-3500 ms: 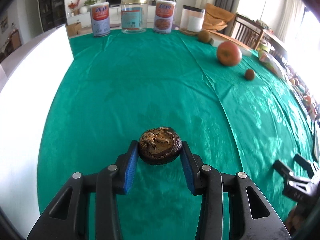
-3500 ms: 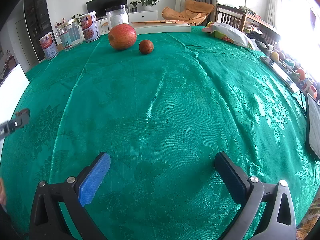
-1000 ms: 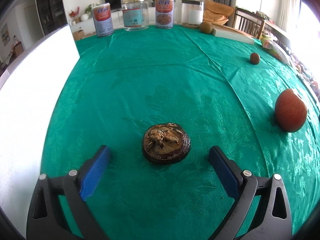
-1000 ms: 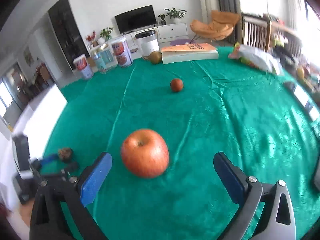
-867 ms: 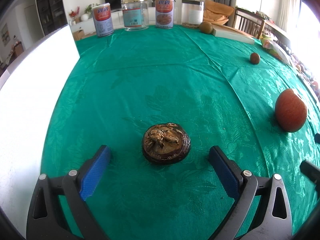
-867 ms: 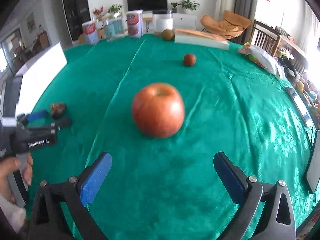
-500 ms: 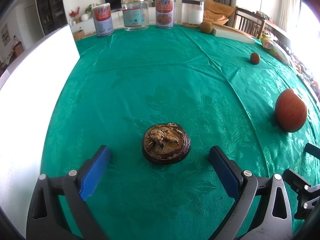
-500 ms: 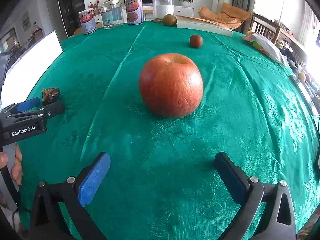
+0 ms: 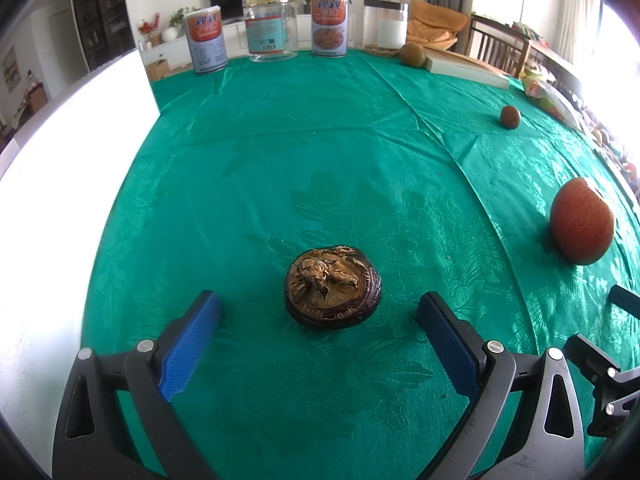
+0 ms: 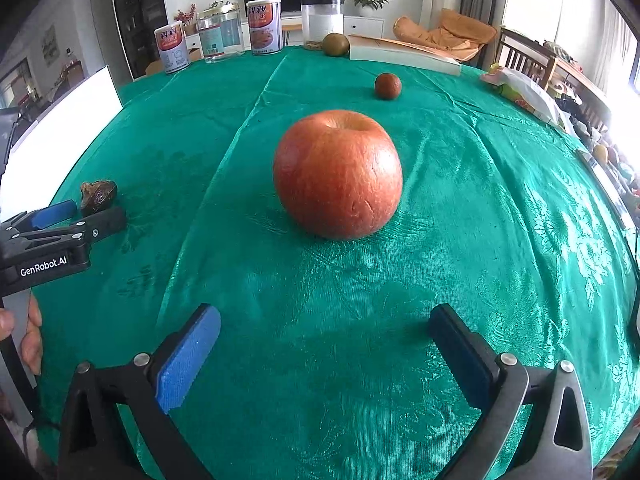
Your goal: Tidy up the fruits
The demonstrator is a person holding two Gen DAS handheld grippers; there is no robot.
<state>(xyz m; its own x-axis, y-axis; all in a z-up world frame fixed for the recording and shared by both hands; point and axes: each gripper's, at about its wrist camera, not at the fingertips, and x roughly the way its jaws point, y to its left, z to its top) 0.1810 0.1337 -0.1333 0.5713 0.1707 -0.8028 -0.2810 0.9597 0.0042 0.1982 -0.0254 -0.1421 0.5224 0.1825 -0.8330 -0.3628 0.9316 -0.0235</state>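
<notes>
- Between the spread jaws of the left gripper [image 9: 320,316], in the left wrist view, a dark wrinkled fruit [image 9: 332,286] sits on the green surface [image 9: 280,152], touching neither pad; this gripper is released and grasps nothing.
- Off to that gripper's right lies the red apple [image 9: 582,222], with a small brown fruit [image 9: 510,117] farther ahead and a green round fruit [image 9: 413,55] at the far edge beside a book [image 9: 466,70].
- Straight ahead of the right gripper [image 10: 324,322], in the right wrist view, the apple [image 10: 338,180] stands apart from the wide, empty jaws.
- To its left the left gripper [image 10: 80,216] rests near the wrinkled fruit [image 10: 98,194], with a hand [image 10: 30,334] on its handle.
- Judgement: the step in hand looks like the approach to the apple. The next move calls for advancing until the pads flank its widest part, then closing evenly so that the round fruit does not roll away.
</notes>
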